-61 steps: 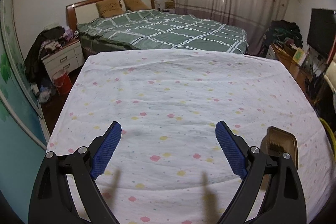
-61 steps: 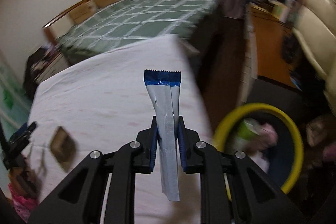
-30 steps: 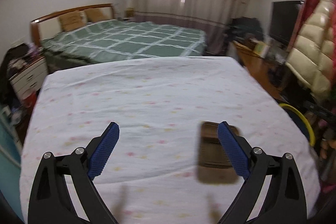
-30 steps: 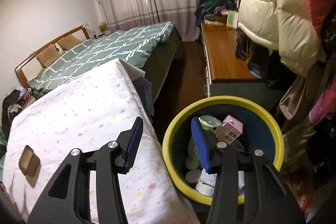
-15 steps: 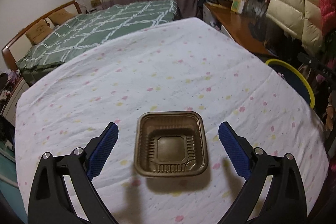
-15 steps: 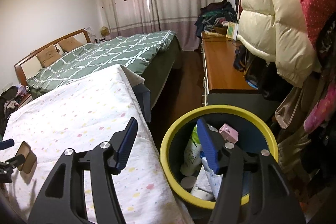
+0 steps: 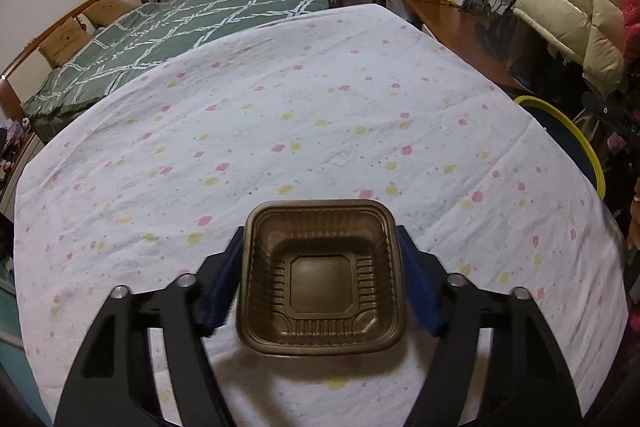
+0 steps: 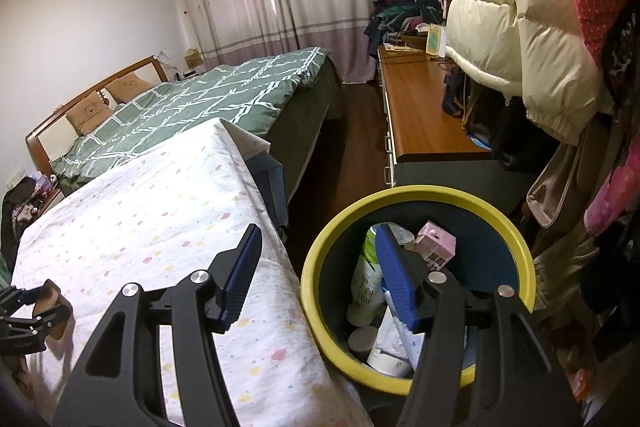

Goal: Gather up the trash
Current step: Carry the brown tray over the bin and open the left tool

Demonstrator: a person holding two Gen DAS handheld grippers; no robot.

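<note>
We see a bedroom: a desk under a white cloth dotted with flowers (image 7: 320,107), a green quilted bed (image 8: 208,99) behind. Our left gripper (image 7: 320,275) is closing its jaws around a brown square plastic tray (image 7: 322,279) on the cloth. Our right gripper (image 8: 316,271), jaws released, hovers over a yellow-rimmed bin of trash (image 8: 516,247).
</note>
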